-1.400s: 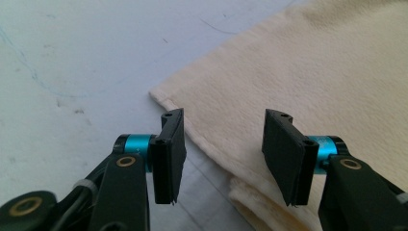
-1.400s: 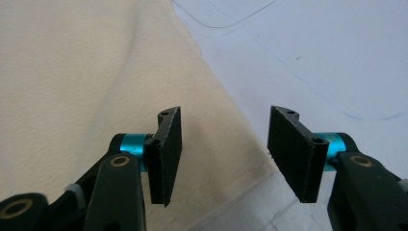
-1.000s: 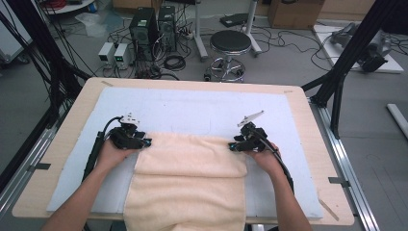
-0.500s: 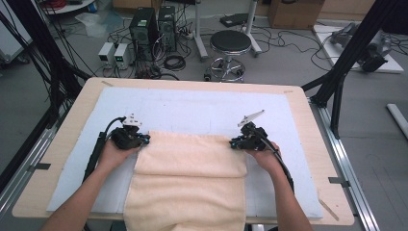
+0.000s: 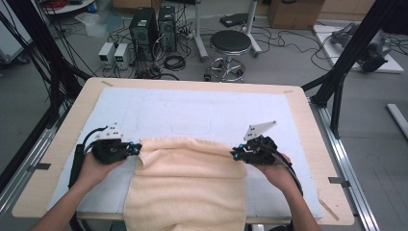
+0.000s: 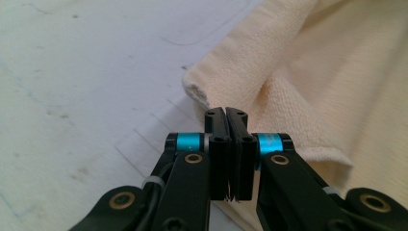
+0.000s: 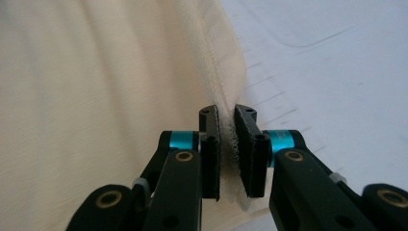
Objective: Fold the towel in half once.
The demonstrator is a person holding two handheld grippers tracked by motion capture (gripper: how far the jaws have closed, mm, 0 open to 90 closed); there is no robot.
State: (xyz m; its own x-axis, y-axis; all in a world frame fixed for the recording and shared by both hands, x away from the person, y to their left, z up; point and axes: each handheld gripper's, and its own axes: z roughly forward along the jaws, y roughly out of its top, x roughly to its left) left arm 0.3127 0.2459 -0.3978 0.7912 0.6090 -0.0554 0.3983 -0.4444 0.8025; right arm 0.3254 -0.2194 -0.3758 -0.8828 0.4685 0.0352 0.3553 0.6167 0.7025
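At the bottom centre of the high view, the cream terry-cloth towel [image 5: 187, 187] hangs over the near table edge. The left gripper [image 5: 136, 150], its jaws just closed, pinches the towel's left edge; the right gripper [image 5: 234, 155] clamps its right hem. Beyond lies the white table mat [image 5: 192, 108].

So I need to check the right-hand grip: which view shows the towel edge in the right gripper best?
The right gripper view: the towel edge sits pinched between its pads. The high view shows the right gripper only small; the left gripper view shows the other corner.
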